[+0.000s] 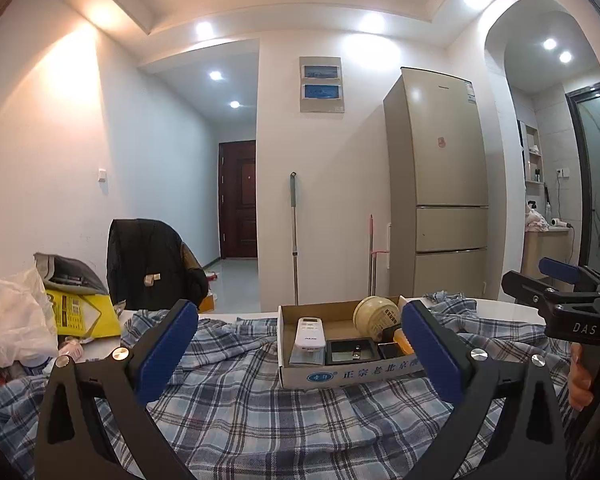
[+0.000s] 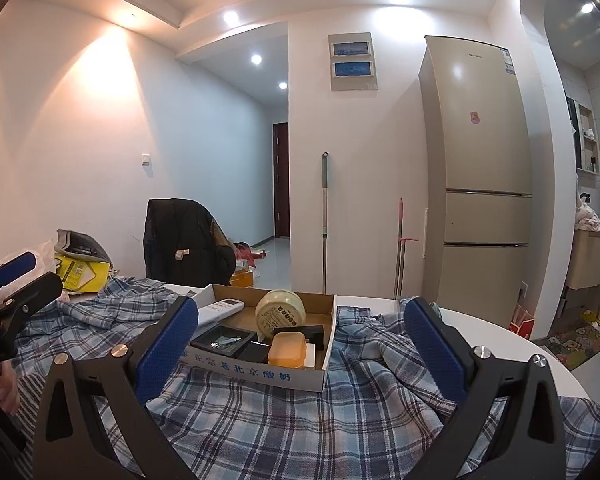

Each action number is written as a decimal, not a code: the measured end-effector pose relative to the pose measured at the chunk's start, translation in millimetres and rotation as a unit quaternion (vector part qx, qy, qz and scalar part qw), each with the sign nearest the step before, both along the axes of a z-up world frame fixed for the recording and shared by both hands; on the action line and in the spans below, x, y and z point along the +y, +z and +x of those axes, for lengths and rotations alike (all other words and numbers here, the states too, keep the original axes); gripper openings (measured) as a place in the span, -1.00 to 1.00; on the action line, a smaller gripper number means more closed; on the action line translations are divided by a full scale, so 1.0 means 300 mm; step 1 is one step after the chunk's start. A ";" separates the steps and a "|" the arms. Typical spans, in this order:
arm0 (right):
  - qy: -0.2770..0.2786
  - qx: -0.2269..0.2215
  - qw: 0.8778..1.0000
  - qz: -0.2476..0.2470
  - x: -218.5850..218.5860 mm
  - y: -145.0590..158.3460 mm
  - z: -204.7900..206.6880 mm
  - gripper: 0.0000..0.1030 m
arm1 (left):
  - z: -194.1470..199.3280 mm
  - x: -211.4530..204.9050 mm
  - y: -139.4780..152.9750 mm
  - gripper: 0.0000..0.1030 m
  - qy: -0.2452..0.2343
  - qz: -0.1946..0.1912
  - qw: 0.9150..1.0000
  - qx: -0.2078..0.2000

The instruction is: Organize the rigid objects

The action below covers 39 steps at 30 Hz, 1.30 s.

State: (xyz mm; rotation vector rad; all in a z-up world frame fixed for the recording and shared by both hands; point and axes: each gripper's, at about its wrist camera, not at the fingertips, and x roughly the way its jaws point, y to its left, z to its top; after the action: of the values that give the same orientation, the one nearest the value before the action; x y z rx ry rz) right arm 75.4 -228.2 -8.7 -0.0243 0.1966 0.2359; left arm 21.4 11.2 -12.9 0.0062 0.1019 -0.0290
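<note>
A shallow cardboard box [image 1: 340, 374] [image 2: 260, 374] rests on a blue plaid cloth [image 1: 240, 412] [image 2: 300, 432]. Inside lie a white remote [image 1: 310, 334] [image 2: 220, 307], a round cream tin [image 1: 376, 315] [image 2: 281, 312], an orange soap box [image 2: 288, 349], and a black tray [image 1: 348, 351] [image 2: 224, 340] with a small metal piece. My left gripper [image 1: 300, 354] is open and empty, hovering just in front of the box. My right gripper [image 2: 300, 354] is open too, nothing between its fingers. Each gripper appears at the edge of the other's view.
A white plastic bag [image 1: 12, 320] and a yellow box [image 1: 82, 312] [image 2: 82, 270] sit at the table's left. A chair with a black jacket [image 1: 152, 268] [image 2: 188, 240] stands behind. The round white table edge [image 2: 500, 328] curves to the right. Fridge [image 1: 440, 184] and mops stand by the far wall.
</note>
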 end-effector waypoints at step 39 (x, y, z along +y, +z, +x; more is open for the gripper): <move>0.002 0.000 1.000 -0.001 -0.021 0.024 -0.002 1.00 | -0.045 -0.021 0.005 1.00 -0.002 0.028 0.999 -0.037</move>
State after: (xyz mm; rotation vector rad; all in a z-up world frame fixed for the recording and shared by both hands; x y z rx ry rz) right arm 74.9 -234.6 -1.4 -0.0275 0.1976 0.2387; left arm 7.9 4.7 -11.5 0.0640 0.0280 -0.0296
